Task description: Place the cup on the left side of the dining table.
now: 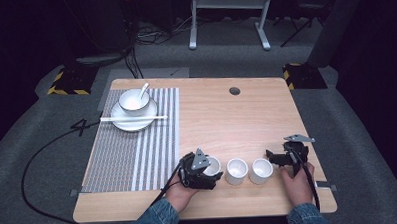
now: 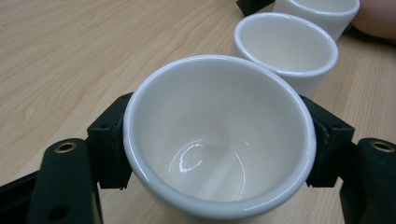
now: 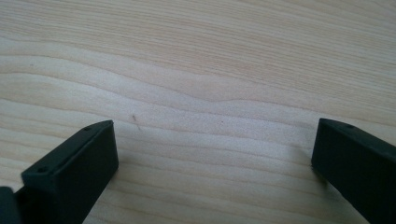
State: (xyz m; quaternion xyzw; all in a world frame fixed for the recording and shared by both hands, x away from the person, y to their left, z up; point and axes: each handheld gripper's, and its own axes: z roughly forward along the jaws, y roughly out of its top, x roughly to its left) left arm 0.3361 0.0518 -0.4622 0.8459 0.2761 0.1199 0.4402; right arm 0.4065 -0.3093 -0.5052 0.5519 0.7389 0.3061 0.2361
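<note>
High view first: three small white cups stand in a row near the front edge of the wooden table [image 1: 246, 115]. The middle cup [image 1: 237, 170] is our landmark. The left cup [image 1: 212, 166] sits just to the left of the middle cup, and the left gripper [image 1: 208, 172] has its two black jaws closed tight on it, one on each side. In the left gripper view the left cup [image 2: 219, 140] looks big and empty, with a shiny spot at the bottom, and a black pad presses on each side of its wall. The middle cup [image 2: 286, 49] stands just behind it there. The right cup [image 1: 261, 170] sits just to the right of the middle cup. The right gripper [image 1: 277, 158] is just beside the right cup, on the side away from the middle cup, held by the right hand [image 1: 298, 184]. In the right gripper view its jaws stand wide apart with bare wood between them. Far from the middle cup, at the back left, a bowl [image 1: 133, 101] with a spoon [image 1: 143, 89] sits on a plate [image 1: 132, 122] on a striped mat [image 1: 138, 154], and white chopsticks [image 1: 132, 118] lie across the plate.
</note>
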